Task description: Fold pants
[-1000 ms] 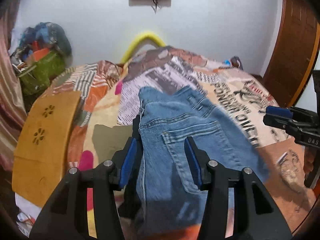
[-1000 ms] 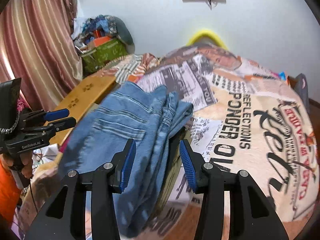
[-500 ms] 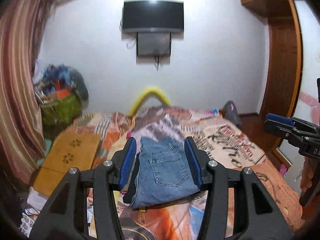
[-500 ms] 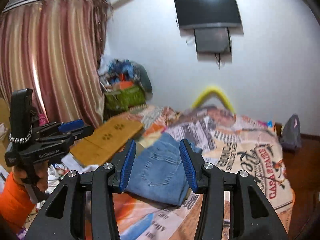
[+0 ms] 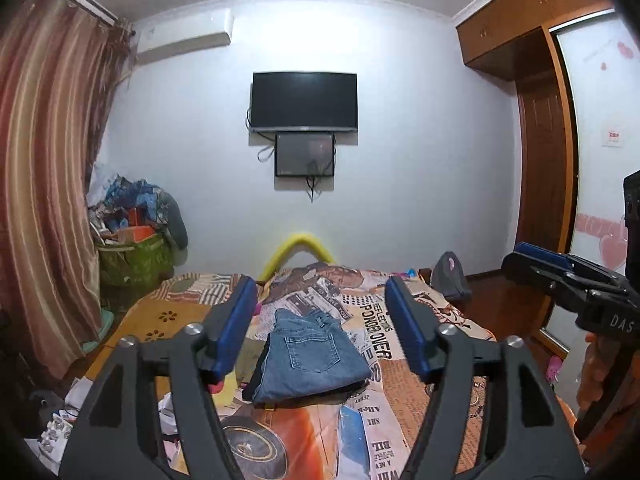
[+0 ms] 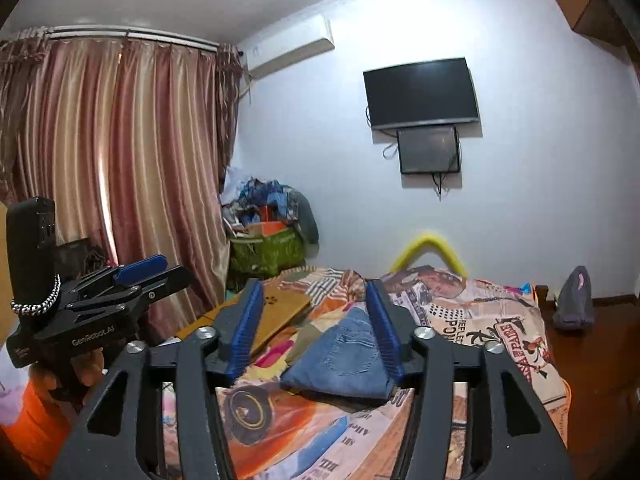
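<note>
Presently, folded jeans [image 5: 310,354] lie on the bed [image 5: 404,396], well beyond both jaws; left gripper [image 5: 320,328] and right gripper [image 6: 314,326] gape, holding nothing.

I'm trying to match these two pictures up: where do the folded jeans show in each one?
Left wrist view: the folded jeans lie low at centre on the bed, between the open left gripper fingers.
Right wrist view: the folded jeans sit low, just right of centre, partly behind the right gripper.
Shared landmark: the wall TV.

Television [image 5: 304,101] on wall; striped curtain [image 6: 120,168]; patterned bedspread [image 5: 400,392]
</note>
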A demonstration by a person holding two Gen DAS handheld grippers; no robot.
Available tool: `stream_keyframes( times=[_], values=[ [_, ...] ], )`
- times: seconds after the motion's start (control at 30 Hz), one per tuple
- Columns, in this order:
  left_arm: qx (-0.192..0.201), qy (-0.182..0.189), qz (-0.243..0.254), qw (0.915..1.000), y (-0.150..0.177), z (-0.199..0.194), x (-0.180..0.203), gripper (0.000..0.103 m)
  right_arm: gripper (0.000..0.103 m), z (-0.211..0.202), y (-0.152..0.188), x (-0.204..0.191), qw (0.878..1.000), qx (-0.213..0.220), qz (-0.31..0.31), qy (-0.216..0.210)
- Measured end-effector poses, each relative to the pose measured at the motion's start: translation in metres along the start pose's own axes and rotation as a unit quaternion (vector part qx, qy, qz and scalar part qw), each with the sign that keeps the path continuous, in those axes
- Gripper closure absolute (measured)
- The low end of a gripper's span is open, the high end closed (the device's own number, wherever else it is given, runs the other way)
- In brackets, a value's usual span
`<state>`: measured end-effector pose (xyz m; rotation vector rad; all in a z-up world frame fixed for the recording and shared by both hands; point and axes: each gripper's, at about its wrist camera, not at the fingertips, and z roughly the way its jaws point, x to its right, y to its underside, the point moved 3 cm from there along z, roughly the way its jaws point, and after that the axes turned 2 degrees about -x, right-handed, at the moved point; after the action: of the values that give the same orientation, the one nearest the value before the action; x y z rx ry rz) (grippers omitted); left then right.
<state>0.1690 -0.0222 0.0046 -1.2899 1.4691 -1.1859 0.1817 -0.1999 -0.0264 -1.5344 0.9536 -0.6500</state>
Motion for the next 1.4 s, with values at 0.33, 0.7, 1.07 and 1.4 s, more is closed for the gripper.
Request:
stream_keyframes(
  times=[0.33,0.7,1.07,1.4],
  values=[
    [0.008,-0.002,-0.017,0.9998,0.014,-0.024,0.004,0.006,0.016,-0.013,0.008,-0.006,1.000,0.025,-0.002,0.017],
    [0.003,-0.005,-0.021,0.9998,0.022,-0.019,0.003,0.002,0.000,-0.012,0.022,-0.009,0.999,0.019,-0.004,0.049],
    [-0.002,-0.007,-0.018,0.9998,0.026,-0.015,0.005,0.002,0.000,-0.020,0.029,-0.008,0.999,0.013,-0.001,0.052],
    [-0.006,-0.006,-0.015,0.9999,0.028,-0.012,0.005,0.001,0.000,-0.019,0.029,-0.006,0.998,0.009,0.004,0.055]
  ],
)
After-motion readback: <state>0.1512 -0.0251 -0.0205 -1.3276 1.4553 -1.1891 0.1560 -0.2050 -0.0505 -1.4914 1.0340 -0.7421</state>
